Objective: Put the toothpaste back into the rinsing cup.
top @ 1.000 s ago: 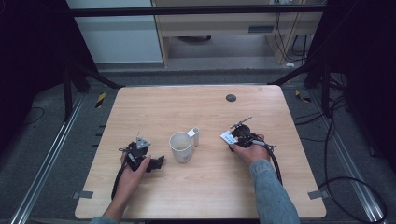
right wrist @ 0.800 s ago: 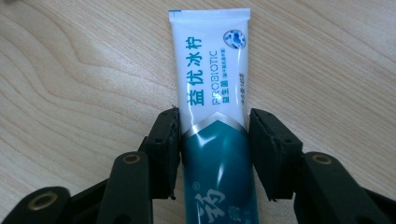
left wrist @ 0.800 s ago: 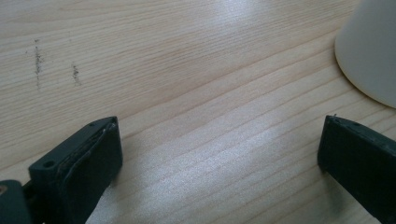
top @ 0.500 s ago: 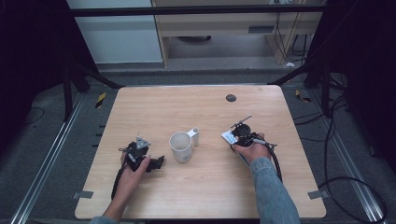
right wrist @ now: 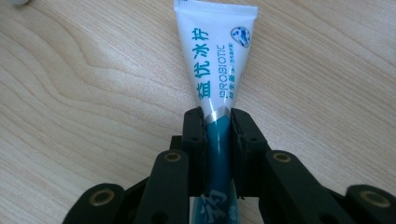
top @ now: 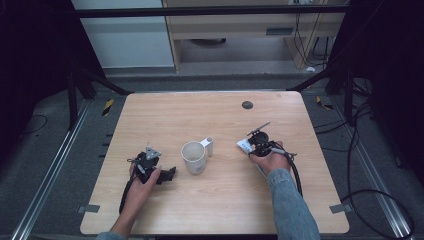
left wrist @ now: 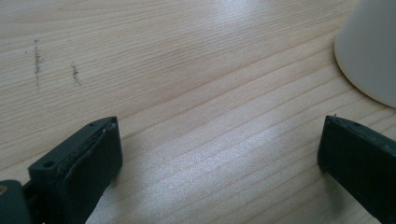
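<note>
Pale wooden desk (top: 215, 200), rounded corners, fine straight grain; small dark round disc (top: 247, 105) set into it toward 1 o'clock.

Near centre, a white mug (top: 194, 157), smooth and cylindrical, upright, mouth open upward, handle pointing toward 1 o'clock. In the left gripper view, just its curved matte white wall (left wrist: 369, 51) at 2 o'clock.

Left claw (top: 167, 175) at 8 o'clock of the mug, close beside it but apart, resting low on the desk in the left hand (top: 142, 180). Jaws wide, nothing between them but bare wood: two blocky black pads (left wrist: 93, 158) with ribbed faces, one at 8 o'clock and one at 4 o'clock of that view. Grey three-cornered plate on top of the body, black cable trailing back along the forearm.

Right claw (right wrist: 217, 126) at 3 o'clock of the mug, well apart from it, in the right hand (top: 270, 160) with a denim sleeve. Jaws just closed, now narrow and clamped on the tube (right wrist: 217, 60): a soft, flat plastic tube, glossy white with teal print, widening toward its crimped flat end at 12 o'clock of the right gripper view, teal-coloured where the pads pinch it. Tube lying flat on the desk, its white end (top: 244, 145) poking out toward 10 o'clock of the right claw (top: 250, 145) in the high view.
</note>
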{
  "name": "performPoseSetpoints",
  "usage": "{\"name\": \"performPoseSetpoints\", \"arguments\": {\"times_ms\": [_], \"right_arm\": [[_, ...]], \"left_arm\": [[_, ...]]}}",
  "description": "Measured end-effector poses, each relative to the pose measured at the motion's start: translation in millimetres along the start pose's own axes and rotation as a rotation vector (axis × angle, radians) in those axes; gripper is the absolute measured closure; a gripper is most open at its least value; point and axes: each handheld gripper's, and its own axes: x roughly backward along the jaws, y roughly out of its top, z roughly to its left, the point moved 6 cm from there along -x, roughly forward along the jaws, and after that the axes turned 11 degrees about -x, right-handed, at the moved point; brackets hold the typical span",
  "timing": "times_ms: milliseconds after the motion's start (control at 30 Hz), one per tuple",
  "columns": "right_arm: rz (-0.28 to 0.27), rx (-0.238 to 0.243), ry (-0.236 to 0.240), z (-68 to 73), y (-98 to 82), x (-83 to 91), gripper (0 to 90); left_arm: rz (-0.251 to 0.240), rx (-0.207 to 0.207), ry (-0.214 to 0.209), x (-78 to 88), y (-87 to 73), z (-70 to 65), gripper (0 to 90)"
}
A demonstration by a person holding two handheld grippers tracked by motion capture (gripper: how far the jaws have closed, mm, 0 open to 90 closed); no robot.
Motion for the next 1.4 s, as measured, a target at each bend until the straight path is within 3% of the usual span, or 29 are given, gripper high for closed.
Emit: {"name": "performPoseSetpoints", "arguments": {"times_ms": [333,633,933,1400], "right_arm": [[-0.007,0.007,0.0,1.2,1.3,13.0,78.7],[-0.064,0.001,0.011,-1.4,11.7,37.5,78.8],[-0.137,-0.018,0.036,5.7,23.3,59.1,78.8],[-0.213,-0.043,0.071,7.3,31.4,74.5,79.0]], "left_arm": [[-0.005,0.004,0.0,-0.4,0.3,-0.2,0.0],[-0.003,0.001,-0.003,-0.1,0.0,-0.1,0.0],[-0.005,-0.004,-0.007,0.1,-0.3,0.2,0.0],[-0.008,0.0,-0.005,-0.4,0.1,0.5,0.0]]}}
